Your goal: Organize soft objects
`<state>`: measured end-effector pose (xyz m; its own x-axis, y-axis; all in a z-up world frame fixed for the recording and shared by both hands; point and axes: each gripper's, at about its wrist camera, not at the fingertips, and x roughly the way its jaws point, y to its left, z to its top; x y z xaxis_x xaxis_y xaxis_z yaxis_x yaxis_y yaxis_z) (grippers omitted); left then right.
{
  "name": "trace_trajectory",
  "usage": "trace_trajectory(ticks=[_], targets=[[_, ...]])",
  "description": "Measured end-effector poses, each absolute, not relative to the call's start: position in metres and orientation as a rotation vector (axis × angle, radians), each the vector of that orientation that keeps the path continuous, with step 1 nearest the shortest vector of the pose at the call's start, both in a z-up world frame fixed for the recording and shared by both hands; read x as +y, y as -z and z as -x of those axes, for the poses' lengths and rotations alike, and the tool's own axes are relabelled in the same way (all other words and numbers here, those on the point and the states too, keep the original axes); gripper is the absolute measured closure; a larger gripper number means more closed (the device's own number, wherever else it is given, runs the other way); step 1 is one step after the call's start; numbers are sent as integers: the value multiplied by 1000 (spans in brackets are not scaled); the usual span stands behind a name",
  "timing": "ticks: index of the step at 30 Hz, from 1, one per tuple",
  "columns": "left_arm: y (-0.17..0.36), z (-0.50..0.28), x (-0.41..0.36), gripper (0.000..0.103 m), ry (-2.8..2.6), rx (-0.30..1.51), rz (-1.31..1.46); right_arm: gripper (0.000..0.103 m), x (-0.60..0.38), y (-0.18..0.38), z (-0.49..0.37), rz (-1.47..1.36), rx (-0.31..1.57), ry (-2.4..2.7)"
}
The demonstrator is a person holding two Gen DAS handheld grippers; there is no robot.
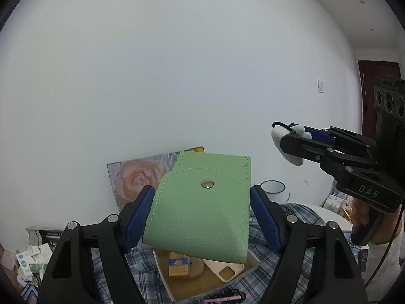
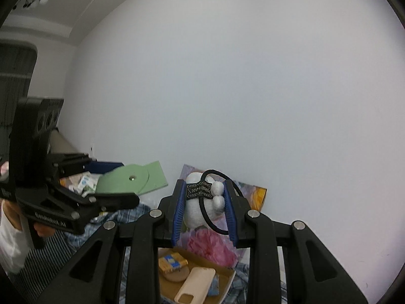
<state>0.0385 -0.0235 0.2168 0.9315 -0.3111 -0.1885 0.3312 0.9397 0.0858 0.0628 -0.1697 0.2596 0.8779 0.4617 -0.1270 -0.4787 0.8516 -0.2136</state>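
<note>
My left gripper (image 1: 201,215) is shut on a green soft pouch (image 1: 200,210) with a metal snap, held up in the air above the box. The pouch also shows in the right wrist view (image 2: 129,179). My right gripper (image 2: 203,207) is shut on a white plush hair tie (image 2: 202,207) with a black elastic loop and a black label. It shows at the right in the left wrist view (image 1: 288,141), also raised. Below both is a cardboard box (image 1: 177,288) that holds a beige phone case (image 2: 193,286) and a yellow-blue packet (image 2: 172,261).
A plaid cloth (image 1: 298,217) covers the surface. A white enamel mug (image 1: 274,190) and a flower picture (image 1: 136,177) stand by the wall. Pink fluffy material (image 2: 210,248) lies behind the box. Small packets (image 1: 27,261) are piled at the left.
</note>
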Motion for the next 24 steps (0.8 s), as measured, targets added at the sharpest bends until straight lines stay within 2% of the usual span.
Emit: trace_trajectory(ticks=[8,24], targets=[[-210,-68,-35,24,298,167,-133,75,-178,-250,-79,170,65,-505],[-147,-148,-22,24,273,317,-139,75,-167,-197,-142,183,250,-451]])
